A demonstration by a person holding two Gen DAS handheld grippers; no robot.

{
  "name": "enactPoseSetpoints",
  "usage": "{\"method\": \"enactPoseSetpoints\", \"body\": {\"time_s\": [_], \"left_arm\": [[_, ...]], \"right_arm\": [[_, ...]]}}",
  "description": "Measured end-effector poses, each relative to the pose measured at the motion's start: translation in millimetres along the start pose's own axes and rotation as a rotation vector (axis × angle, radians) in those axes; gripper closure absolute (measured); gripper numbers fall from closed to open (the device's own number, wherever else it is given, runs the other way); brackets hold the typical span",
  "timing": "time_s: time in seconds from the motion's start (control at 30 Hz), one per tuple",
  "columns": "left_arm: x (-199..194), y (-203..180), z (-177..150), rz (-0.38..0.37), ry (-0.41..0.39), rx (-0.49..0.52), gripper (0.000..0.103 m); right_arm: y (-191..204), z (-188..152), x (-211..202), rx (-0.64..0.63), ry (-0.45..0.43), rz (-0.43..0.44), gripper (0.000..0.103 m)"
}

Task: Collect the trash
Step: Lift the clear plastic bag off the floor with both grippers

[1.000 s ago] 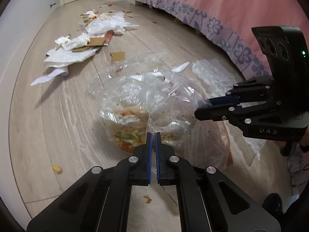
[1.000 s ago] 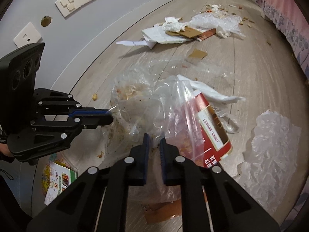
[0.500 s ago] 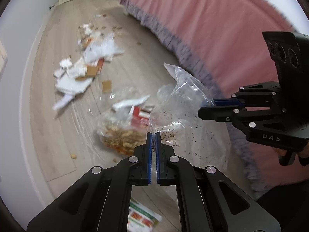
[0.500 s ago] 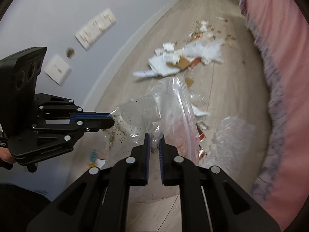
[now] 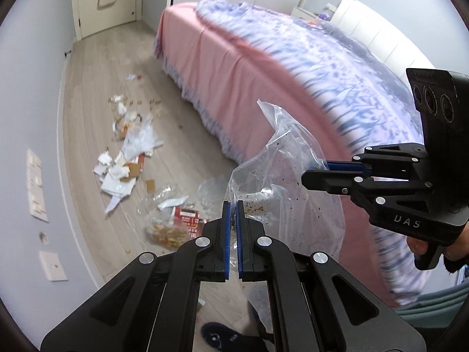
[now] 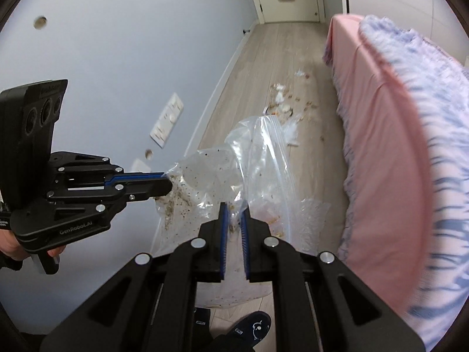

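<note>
**Left wrist view: clear bag held up between two grippers**

Left wrist view: the left gripper is seen at lower centre, its blue pads pressed together on an edge of a clear plastic bag. The bag, speckled with dark crumbs, is stretched across to the right gripper at centre right, where its opposite edge is pinched between the nearly closed jaws. A hand is seen on that gripper's handle at the right edge. The bag is held in the air above a pale wood floor. Scattered paper and cardboard scraps are spread over the floor in the left half of the frame, and a red-and-white box lies beside food waste just left of the pads. A pink bedspread fills the upper right.

In the right wrist view, the right gripper is shown at lower centre, clamped on the bag, and the left gripper grips the bag's edge at centre left. Dark slippers are seen at the bottom edge.
</note>
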State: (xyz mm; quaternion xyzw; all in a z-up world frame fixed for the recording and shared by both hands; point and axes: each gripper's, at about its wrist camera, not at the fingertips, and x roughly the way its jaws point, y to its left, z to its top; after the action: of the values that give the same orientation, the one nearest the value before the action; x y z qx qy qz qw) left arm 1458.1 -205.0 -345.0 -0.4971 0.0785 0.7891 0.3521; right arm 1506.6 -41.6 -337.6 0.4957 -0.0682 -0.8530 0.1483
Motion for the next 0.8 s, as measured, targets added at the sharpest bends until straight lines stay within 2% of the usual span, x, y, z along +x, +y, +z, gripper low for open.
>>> {"method": "enactPoseSetpoints", "body": {"time_s": [0.2, 0.4, 0.63, 0.8], "left_arm": [[-68, -47, 20, 0.007, -0.016, 0.024, 0.101], [-109, -89, 29, 0.007, -0.025, 0.081, 0.101], [-120, -132, 39, 0.014, -0.025, 0.139, 0.101], [-117, -166, 51, -0.012, -0.023, 0.198, 0.101]], "right_arm": [[20, 8, -77, 0.011, -0.032, -0.016, 0.092], [21, 3, -135, 0.036, -0.069, -0.027, 0.092], [2, -13, -174, 0.056, -0.102, -0.028, 0.092], [-15, -24, -196, 0.092, -0.138, -0.054, 0.092]]}}
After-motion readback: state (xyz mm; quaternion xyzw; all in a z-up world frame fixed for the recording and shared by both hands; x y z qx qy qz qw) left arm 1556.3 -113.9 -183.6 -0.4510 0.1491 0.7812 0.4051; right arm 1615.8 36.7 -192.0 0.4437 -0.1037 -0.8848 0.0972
